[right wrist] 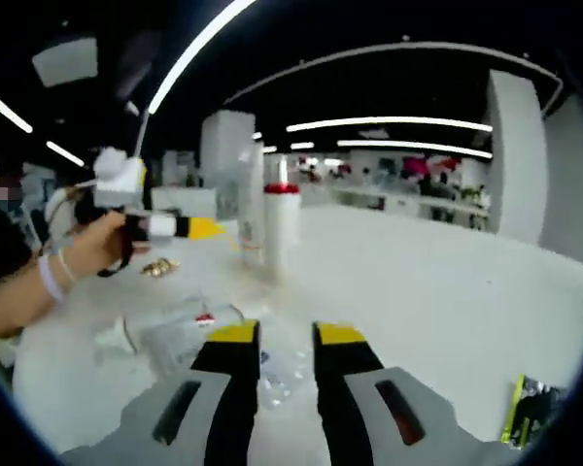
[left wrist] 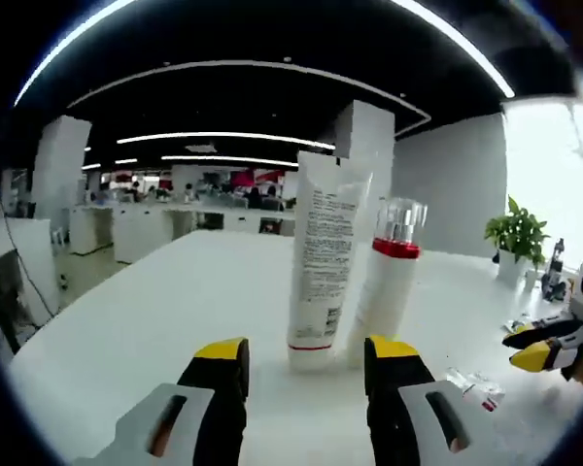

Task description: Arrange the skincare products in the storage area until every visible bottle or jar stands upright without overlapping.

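On the table [left wrist: 155, 311], a tube [left wrist: 323, 262] upright, touching a bottle [left wrist: 389, 282] at its right, both just beyond the left gripper [left wrist: 306, 364]. Far right, a plant [left wrist: 515, 236] behind the right gripper [left wrist: 536, 351].

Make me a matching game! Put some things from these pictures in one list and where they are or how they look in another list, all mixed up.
Things:
1. white tube
2. bottle with red band
3. potted plant
4. left gripper

Clues:
A. green, far off by the bright window
B. open, yellow tips, nothing between them
C. upright, printed text on its back
D. upright, clear cap on top

Pairs: 1-C, 2-D, 3-A, 4-B
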Demonstrator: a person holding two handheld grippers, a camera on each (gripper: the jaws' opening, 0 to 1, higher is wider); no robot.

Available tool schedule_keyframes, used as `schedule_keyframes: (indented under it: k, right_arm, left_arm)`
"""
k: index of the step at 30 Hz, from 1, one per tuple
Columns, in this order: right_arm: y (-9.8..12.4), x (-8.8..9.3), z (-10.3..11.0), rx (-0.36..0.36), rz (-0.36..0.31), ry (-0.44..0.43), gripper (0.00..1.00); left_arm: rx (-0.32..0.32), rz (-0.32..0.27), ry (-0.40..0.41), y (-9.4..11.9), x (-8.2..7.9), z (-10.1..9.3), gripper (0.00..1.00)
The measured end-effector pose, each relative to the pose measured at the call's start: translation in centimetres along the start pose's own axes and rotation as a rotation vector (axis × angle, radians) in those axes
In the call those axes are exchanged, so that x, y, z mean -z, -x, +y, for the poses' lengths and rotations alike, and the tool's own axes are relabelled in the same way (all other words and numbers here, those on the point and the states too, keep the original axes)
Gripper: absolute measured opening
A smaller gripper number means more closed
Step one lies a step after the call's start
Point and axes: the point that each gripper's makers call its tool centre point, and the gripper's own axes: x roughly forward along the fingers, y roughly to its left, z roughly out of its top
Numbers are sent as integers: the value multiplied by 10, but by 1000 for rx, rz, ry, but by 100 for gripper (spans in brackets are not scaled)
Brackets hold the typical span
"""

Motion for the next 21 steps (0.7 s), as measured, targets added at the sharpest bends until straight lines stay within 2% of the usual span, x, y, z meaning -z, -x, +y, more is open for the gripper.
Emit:
schedule_keyframes:
  k: [2,3,5,8,10,11,13,16,19,21]
  right_arm:
    - [-1,-1,0,-9,-7,-44,42]
    - [-2,0,0,-11,-3,-62,45]
    - [-2,0,0,-2,5,-60,50]
    - [-3,-2,2,-6,-10,-84,60]
    - [-4,-4,3,-6,-26,-105,65]
    - [-4,-4,3,-5,-29,-110,67]
    - [-4,-5,-1,19,-36,-126,73]
    - [-4,-7,-4,31,-49,-141,80]
    - [-5,-7,-1,23,-51,-154,82]
    - [-6,-6,1,34,-41,-132,85]
  left_arm:
    - [99,-13,57,5,-7,-21,53]
    - [125,-12,61,7,-7,-28,57]
    - [117,17,24,4,-2,-34,68]
    - [95,29,-25,-1,5,-34,80]
    - [55,21,-71,-6,9,-29,87]
    - [34,35,-82,-9,13,-26,91]
    - [30,55,-93,-14,18,-25,100]
    - [55,39,-115,-14,15,-27,100]
    - [39,-5,-101,-12,5,-26,100]
    - [28,-22,-104,-8,-3,-27,100]
